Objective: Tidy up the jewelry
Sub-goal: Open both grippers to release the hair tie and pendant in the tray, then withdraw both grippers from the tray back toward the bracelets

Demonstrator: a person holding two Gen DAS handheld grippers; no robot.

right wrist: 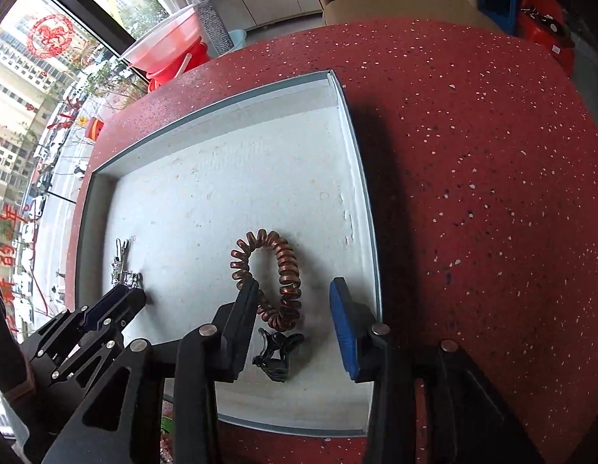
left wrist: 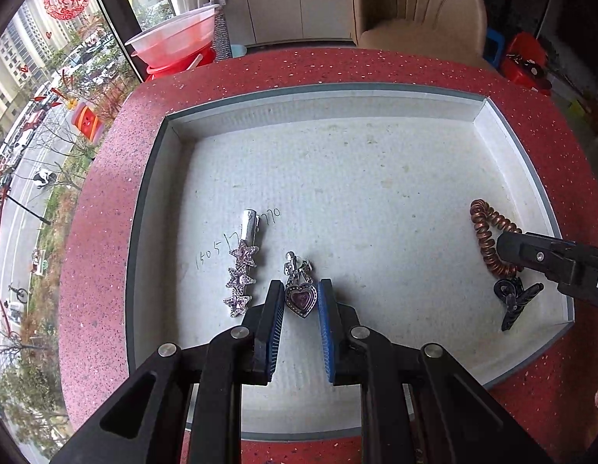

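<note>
Jaws of the left gripper [left wrist: 300,301] clamped a heart pendant [left wrist: 301,298] in the near part of the tray [left wrist: 152,178], a star hair clip [left wrist: 243,270] just left. Right gripper [right wrist: 295,311] jaws stood apart, straddling a copper coil tie [right wrist: 277,274] and black clip [right wrist: 275,355] without touching.
</note>
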